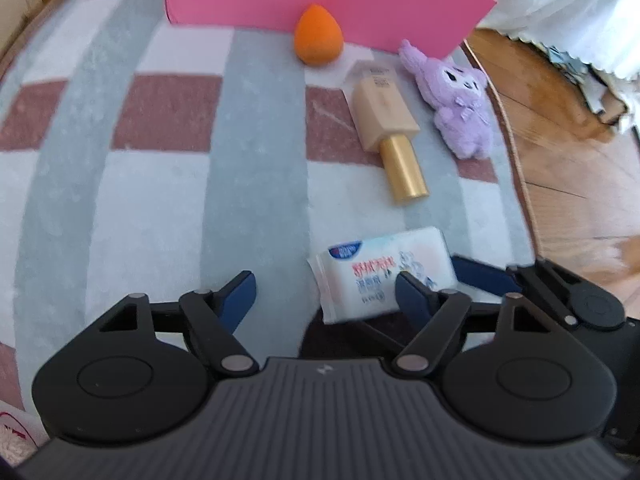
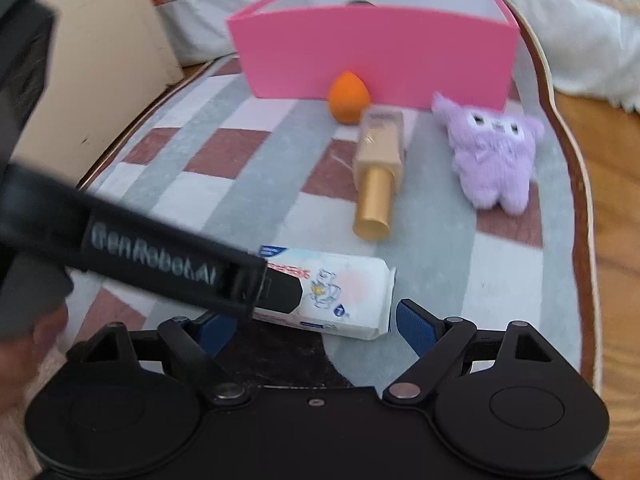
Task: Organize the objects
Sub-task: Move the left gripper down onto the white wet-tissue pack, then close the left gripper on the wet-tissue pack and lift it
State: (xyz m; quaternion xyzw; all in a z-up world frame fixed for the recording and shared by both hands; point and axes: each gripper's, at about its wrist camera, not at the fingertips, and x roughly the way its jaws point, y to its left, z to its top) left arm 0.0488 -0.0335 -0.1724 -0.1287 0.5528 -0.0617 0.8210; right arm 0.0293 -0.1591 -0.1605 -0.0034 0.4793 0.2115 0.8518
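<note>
Checked grey, white and brick-red rug under us, both grippers low over it with fingers apart.

We see the pink box standing open-topped at the far edge of the rug, with the orange sponge touching its front wall. Nearer lie the purple plush toy and, beside it, the beige bottle with a gold cap on its side. Nearest, the white wipes pack lies flat between our right gripper fingers; our left gripper reaches its near end, fingers spread, gripping nothing.
</note>
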